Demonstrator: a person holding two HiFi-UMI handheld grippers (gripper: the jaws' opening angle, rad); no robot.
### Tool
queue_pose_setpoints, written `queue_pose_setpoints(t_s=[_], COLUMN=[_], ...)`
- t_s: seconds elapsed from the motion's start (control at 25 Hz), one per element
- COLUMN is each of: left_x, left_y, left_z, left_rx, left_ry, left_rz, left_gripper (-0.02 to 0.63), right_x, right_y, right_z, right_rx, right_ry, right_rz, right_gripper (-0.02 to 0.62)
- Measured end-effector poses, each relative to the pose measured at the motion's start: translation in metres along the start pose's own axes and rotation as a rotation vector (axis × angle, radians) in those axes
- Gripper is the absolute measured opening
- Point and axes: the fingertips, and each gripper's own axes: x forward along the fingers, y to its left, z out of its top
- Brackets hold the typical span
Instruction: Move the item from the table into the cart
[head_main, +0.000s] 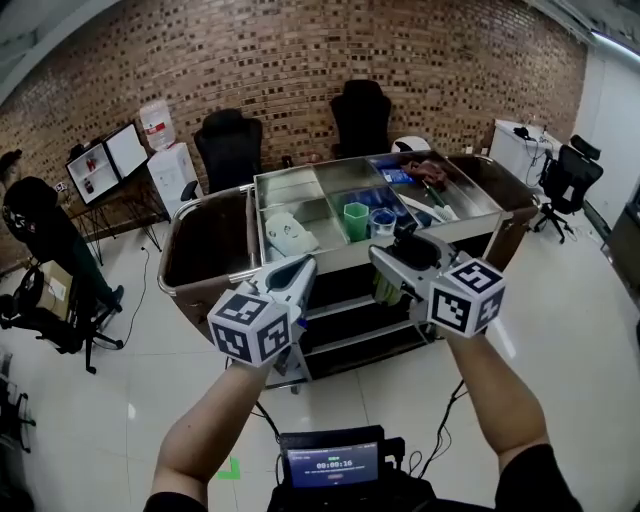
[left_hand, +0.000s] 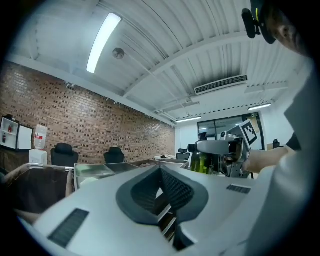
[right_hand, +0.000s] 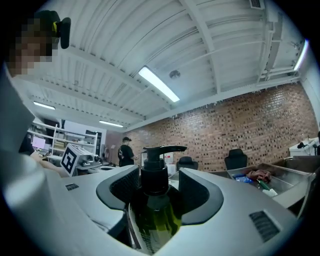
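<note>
A green pump bottle (right_hand: 152, 215) with a black pump head stands upright between the jaws of my right gripper (right_hand: 155, 192), which is shut on it. In the head view that bottle (head_main: 387, 290) hangs under the right gripper (head_main: 390, 262), just in front of the steel cart (head_main: 300, 182). My left gripper (head_main: 300, 270) is held level beside it, left of the bottle. Its pads meet with nothing between them (left_hand: 162, 192). From the left gripper view I see the right gripper (left_hand: 220, 147) and the bottle (left_hand: 201, 162) to the right.
The cart's top compartments hold a green cup (head_main: 356, 220), a white object (head_main: 290, 235) and blue and red items (head_main: 400, 176). Dark bags hang at both cart ends. Office chairs (head_main: 230, 145), a water dispenser (head_main: 172, 170) and a person (right_hand: 125, 150) are around.
</note>
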Motion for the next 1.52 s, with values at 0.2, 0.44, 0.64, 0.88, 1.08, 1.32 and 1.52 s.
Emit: queue_pose_setpoints(t_s=[0.2,0.44,0.64,0.88,1.08,1.32,1.52], left_x=[0.102,0.162,0.189,0.262,0.296,0.306,0.315], left_y=[0.078,0.208,0.323,0.426,0.478,0.543,0.629], left_z=[0.047,0.101,0.121,0.139,0.135,0.146,0.151], left_rx=[-0.014,-0.006,0.019,-0.02,-0.019,0.013,-0.019], left_ry=[-0.009,0.006,0.014,0.04,0.035,-0.004,0.022], left_rz=[0.016,0.021,0.045,0.082,0.153,0.229,0.253], left_gripper=[0.005,0.005,0.005,0.005,0.006,0.006,0.006], right_x=[0.091,0.225,0.339,0.456,0.52,0.6,0.71], right_y=[-0.106,-0.168,-0.202,-0.277,-0.306,-0.312,-0.316], right_z=[0.034,0.078,0.087,0.102,0.095,0.095,0.098], right_rx=[0.011,0.035,0.025,0.035,0.043,0.025,0.058], right_ry=[0.024,0.015,0.021,0.045,0.033,0.061,0.09], right_rz=[0.038,0.045,0.056,0.092,0.171,0.232,0.249], right_gripper=[0.242,0.242,0.242,0.242,0.242,0.242,0.242])
